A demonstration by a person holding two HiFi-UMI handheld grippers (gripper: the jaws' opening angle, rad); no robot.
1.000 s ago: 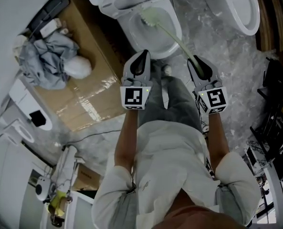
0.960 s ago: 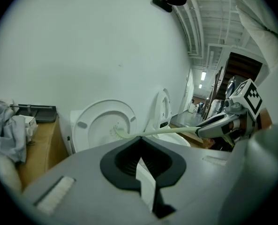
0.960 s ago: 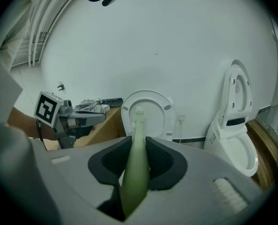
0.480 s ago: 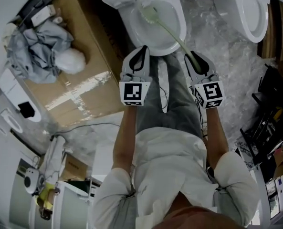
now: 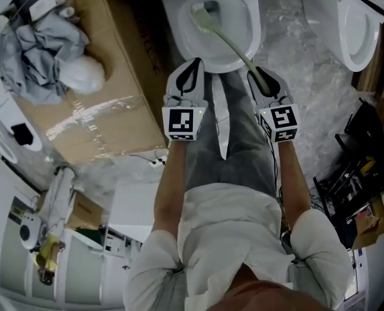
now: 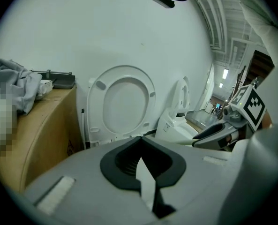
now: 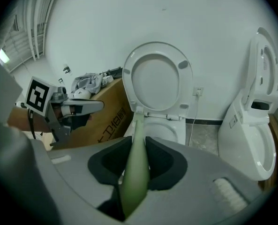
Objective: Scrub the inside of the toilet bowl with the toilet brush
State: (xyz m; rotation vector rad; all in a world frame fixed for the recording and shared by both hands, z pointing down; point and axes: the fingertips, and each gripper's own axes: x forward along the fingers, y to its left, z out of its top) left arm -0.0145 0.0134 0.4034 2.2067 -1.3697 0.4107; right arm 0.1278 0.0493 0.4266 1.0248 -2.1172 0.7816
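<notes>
1. Right gripper (image 7: pixel 138 156) is clamped on the green toilet brush (image 5: pixel 230 41), jaws pressed to either side of its handle.
2. Brush head's down inside the toilet bowl (image 5: pixel 245 5). Only the head view shows that; the right gripper view has just the shaft running up under the raised seat (image 7: pixel 157 78).
3. Left gripper (image 6: pixel 141 144) is closed on nothing, beside the right one at the bowl's front.
4. Left of the toilet, a cardboard box (image 5: pixel 107 102) carries a grey cloth (image 5: pixel 43 41); a second toilet (image 5: pixel 360 24) stands right.

White wall (image 6: pixel 82 32), marbled grey floor (image 5: pixel 295 76) — cardboard box (image 5: pixel 94 122) at left.
</notes>
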